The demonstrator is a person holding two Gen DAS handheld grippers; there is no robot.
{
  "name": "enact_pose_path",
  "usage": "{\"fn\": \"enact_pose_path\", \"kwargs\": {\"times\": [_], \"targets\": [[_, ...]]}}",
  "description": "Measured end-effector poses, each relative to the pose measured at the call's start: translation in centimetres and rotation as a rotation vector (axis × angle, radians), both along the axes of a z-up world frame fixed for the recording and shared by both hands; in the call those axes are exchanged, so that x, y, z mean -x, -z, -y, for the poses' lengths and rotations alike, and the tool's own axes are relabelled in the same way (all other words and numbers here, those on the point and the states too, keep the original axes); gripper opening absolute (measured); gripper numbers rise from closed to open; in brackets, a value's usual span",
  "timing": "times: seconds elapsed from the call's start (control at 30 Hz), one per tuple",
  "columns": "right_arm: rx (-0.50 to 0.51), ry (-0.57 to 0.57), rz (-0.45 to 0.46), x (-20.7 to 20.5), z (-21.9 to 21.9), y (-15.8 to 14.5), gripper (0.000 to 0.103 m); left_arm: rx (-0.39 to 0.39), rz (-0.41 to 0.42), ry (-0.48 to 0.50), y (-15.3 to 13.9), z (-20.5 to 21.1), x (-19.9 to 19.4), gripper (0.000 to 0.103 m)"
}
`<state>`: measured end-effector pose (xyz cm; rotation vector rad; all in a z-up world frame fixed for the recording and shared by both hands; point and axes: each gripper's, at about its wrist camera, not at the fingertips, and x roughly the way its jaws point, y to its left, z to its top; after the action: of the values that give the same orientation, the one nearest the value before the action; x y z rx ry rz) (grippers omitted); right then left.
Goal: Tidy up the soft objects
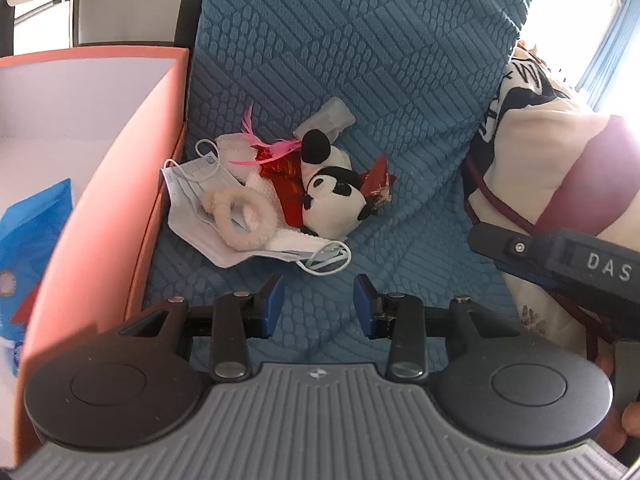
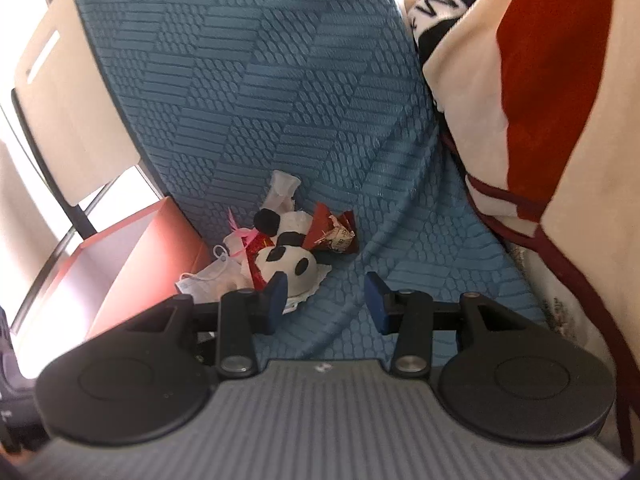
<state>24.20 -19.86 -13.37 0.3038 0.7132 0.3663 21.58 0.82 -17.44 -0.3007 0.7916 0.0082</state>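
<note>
A pile of soft things lies on the blue textured seat cover beside an orange box. In it are a black-and-white plush toy, a fluffy cream ring, white face masks, a pink feather and red fabric. My left gripper is open and empty, just short of the pile. In the right wrist view the plush toy sits ahead-left of my right gripper, which is open and empty. The right gripper's body shows at the right of the left wrist view.
The orange box has a white inside holding a blue packet. A cream, red and black cushion leans at the right, also in the right wrist view. A chair back stands at the left.
</note>
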Motion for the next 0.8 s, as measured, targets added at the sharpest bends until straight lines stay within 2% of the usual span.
{"fn": "enact_pose_path", "kwargs": {"times": [0.2, 0.37, 0.57, 0.7, 0.8], "targets": [[-0.054, 0.001, -0.075, -2.6, -0.2, 1.3, 0.047, 0.055, -0.024, -0.047, 0.9, -1.0, -1.2, 0.044], [-0.133, -0.04, -0.143, -5.0, -1.1, 2.4, 0.047, 0.107, -0.047, -0.075, 1.6, -1.7, -2.0, 0.044], [-0.194, -0.08, -0.223, -7.4, -2.6, 3.7, 0.048, 0.231, -0.058, -0.134, 2.2, -3.3, -2.3, 0.044], [-0.228, -0.091, -0.27, -8.5, -3.4, 4.2, 0.048, 0.236, -0.043, -0.131, 2.0, -3.2, -2.2, 0.047], [-0.22, -0.089, -0.28, -9.0, -4.0, 4.5, 0.048, 0.173, -0.018, -0.11, 1.3, -2.4, -1.8, 0.047]]}}
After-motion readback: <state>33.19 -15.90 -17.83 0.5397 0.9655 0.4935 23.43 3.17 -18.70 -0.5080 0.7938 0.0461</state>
